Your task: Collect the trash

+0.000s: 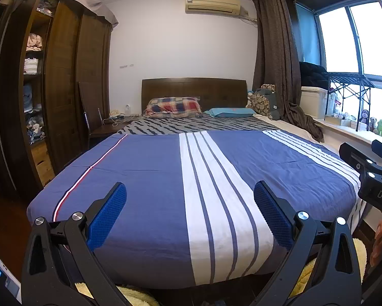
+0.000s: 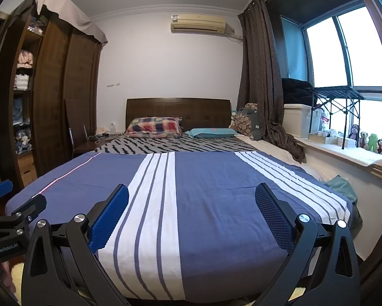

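Note:
I see no trash in either view. My left gripper (image 1: pixel 190 191) is open and empty, held above the foot of a bed with a blue and white striped cover (image 1: pixel 145 168). My right gripper (image 2: pixel 191 192) is also open and empty, over the same cover (image 2: pixel 211 178). The right gripper's body shows at the right edge of the left wrist view (image 1: pixel 374 176). The left gripper's body shows at the left edge of the right wrist view (image 2: pixel 15 216).
A dark wooden wardrobe (image 1: pixel 63 89) with open shelves stands on the left. A plaid pillow (image 1: pixel 174 107) and a teal pillow (image 1: pixel 231 112) lie by the headboard. A bedside table (image 1: pixel 106 127) holds cables. A windowsill (image 2: pixel 343 150) with toys runs on the right. A teal cloth (image 2: pixel 342 185) lies beside the bed.

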`<state>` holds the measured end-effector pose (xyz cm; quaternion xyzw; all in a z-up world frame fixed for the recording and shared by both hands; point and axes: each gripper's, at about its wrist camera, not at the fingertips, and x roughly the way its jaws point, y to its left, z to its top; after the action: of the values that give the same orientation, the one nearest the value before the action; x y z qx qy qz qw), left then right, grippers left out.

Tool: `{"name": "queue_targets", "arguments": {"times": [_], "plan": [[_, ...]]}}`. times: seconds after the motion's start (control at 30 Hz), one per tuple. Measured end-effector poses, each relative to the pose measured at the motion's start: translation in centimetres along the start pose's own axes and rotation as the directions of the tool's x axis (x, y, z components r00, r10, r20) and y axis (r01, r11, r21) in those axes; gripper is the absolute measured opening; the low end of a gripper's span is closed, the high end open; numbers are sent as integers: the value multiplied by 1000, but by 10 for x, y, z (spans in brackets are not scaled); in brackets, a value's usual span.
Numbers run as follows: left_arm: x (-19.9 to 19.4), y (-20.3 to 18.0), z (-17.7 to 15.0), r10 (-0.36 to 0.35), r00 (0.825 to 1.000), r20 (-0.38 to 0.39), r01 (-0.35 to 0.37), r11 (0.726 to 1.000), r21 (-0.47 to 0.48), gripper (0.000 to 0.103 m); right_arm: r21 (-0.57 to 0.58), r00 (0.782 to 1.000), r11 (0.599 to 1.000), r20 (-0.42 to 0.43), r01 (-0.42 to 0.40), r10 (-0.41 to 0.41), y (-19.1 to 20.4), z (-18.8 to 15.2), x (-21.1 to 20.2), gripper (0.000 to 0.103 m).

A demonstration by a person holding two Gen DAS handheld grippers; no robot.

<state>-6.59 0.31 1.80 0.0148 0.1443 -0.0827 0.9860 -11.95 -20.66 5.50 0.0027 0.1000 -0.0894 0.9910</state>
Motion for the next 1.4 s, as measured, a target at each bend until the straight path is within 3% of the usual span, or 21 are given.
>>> {"name": "queue_targets", "arguments": {"times": [1.4], "plan": [[-3,0,3,0,1000,8,0,1000,-1,95,-1,1000,1000,-1,-5,5,3,0,-1,99]]}}
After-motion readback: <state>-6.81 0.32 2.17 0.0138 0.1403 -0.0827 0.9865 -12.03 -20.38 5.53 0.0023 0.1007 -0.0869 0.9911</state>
